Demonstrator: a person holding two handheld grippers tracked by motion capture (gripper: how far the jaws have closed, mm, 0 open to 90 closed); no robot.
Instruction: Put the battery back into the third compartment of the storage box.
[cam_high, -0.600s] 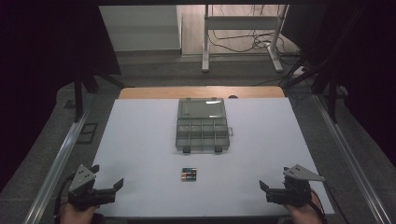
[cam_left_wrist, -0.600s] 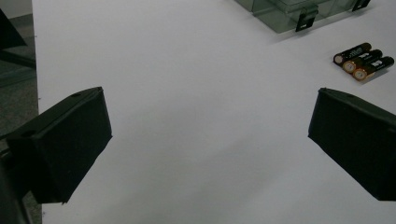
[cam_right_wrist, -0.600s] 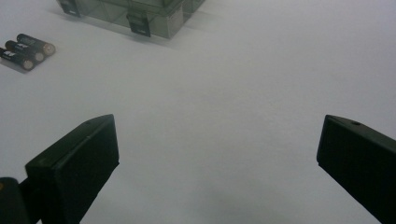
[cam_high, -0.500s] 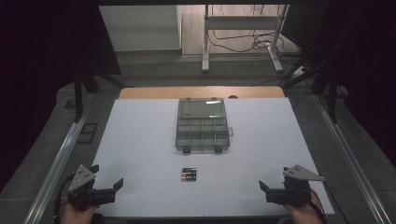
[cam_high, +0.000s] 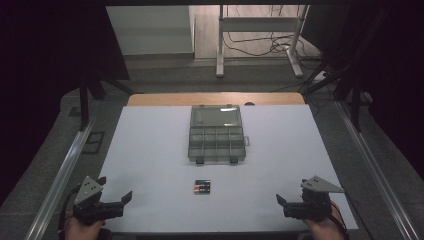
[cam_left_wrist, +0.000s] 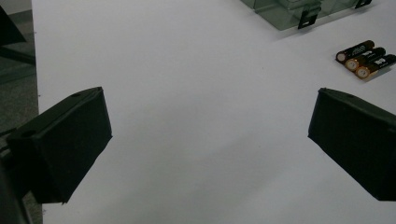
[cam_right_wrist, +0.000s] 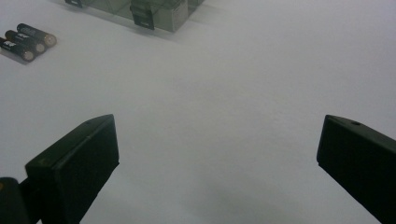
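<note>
Nothing has shifted: your left gripper (cam_high: 117, 199) and right gripper (cam_high: 283, 202) wait wide open, empty, at the table's (cam_high: 150, 150) near edge; batteries (cam_high: 202, 187) untouched before the organizer box (cam_high: 217, 135).

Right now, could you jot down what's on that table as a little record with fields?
surface: white table
box: clear compartment box at the middle, lid shut, black latches facing the person
batteries: three batteries side by side, in front of the box, apart from it
left gripper: left gripper at the near left corner, jaws wide open, nothing between them
right gripper: right gripper at the near right corner, jaws wide open, nothing between them
contact: neither gripper touches the box or the batteries
</note>
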